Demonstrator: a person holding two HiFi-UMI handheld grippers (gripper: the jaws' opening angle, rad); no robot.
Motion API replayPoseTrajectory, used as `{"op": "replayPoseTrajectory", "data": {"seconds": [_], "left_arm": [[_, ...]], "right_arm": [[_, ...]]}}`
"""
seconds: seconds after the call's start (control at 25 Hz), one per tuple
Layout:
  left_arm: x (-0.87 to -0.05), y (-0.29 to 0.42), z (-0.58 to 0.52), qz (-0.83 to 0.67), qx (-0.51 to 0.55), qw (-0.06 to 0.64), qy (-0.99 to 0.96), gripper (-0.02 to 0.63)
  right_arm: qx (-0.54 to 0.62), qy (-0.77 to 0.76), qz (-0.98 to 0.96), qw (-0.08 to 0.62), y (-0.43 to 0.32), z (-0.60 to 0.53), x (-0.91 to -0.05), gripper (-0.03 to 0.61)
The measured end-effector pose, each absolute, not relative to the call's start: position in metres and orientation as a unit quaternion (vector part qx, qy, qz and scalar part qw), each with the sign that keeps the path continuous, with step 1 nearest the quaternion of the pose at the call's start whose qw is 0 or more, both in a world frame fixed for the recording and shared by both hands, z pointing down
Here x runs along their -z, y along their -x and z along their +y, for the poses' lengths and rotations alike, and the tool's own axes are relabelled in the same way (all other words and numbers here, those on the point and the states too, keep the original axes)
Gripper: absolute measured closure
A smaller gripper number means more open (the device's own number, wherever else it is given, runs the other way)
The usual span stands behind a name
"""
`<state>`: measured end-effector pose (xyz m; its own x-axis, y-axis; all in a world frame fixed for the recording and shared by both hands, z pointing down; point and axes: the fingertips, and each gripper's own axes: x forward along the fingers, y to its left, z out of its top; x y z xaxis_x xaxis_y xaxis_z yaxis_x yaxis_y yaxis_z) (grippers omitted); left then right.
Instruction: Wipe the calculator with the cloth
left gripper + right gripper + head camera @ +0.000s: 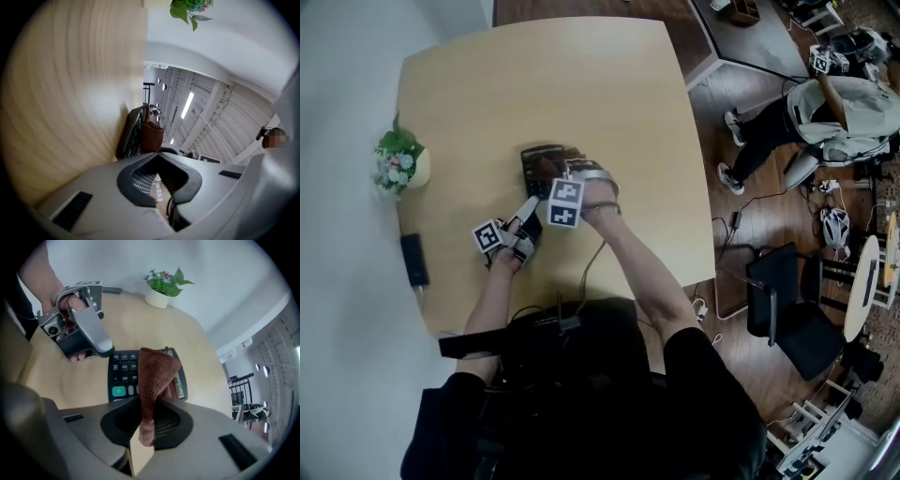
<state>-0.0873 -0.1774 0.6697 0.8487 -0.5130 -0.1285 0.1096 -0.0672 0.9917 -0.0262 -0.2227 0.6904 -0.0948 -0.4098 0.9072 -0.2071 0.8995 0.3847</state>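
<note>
While the right gripper (149,425) pinches the brown cloth (157,376), whose loose end drapes onto the calculator (123,373) near the middle of the table (581,84), the wipe should go best as light, flat strokes across keys and display. The left gripper (158,164), jaws clenched on nothing, sits at the calculator's corner and could brace it. Bare tabletop lies beyond. A potted plant (397,161) and a black device (413,259) stand at the left edge.

Brown cloth (157,376), black calculator (123,370) with green key (118,391), pale wooden table (581,84)
</note>
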Motion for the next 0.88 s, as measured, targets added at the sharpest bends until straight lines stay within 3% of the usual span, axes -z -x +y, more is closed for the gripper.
{"op": "replayPoseTrajectory", "data": {"seconds": [0.32, 0.52, 0.68, 0.88], "left_arm": [[-0.67, 0.085, -0.177, -0.147, 0.234, 0.666, -0.693, 0.604], [-0.671, 0.086, -0.178, -0.146, 0.232, 0.662, -0.697, 0.604], [-0.668, 0.085, -0.177, -0.144, 0.235, 0.666, -0.693, 0.604], [-0.669, 0.086, -0.177, -0.145, 0.235, 0.665, -0.694, 0.604]], "right_arm": [[0.066, -0.152, -0.739, 0.654, 0.027, -0.151, -0.704, 0.525], [-0.008, -0.07, -0.751, 0.657, 0.019, -0.096, -0.715, 0.525], [-0.066, -0.136, -0.772, 0.617, -0.003, -0.132, -0.68, 0.525], [0.003, -0.291, -0.763, 0.577, -0.017, -0.239, -0.627, 0.525]]}}
